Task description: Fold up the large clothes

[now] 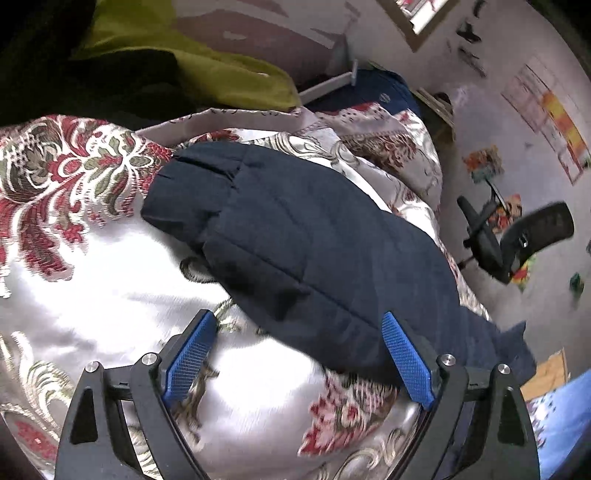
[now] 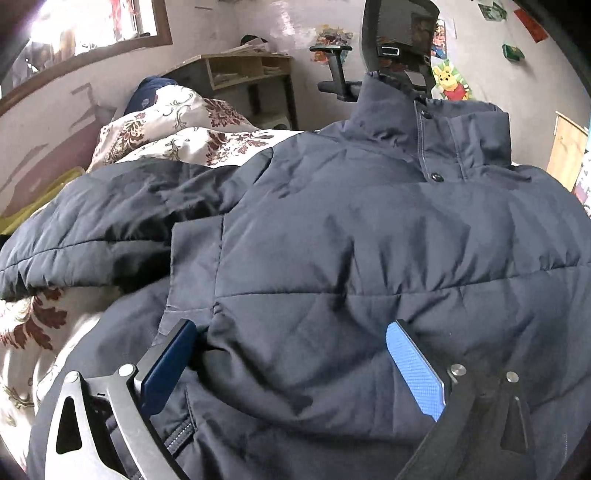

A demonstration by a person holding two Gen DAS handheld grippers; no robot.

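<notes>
A navy quilted jacket (image 2: 369, 229) lies on a bed, its collar (image 2: 436, 136) with snap buttons at the far end. One padded sleeve (image 1: 303, 236) stretches out over the floral bedspread (image 1: 66, 177) in the left wrist view. My left gripper (image 1: 297, 319) stands open at the sleeve's near edge, and its blue pads (image 1: 406, 362) touch no cloth. In the right wrist view my right gripper (image 2: 291, 325) is spread wide and low over the jacket's body. Puffy fabric bulges between its fingers (image 2: 415, 369), and the left one sits in a fold. Neither gripper pinches anything.
A yellow-green cloth (image 1: 207, 62) and a dark garment lie at the far side of the bed. A black office chair (image 1: 517, 236) stands on the floor to the right, with a wooden desk (image 2: 243, 70) and a window (image 2: 85, 26) beyond.
</notes>
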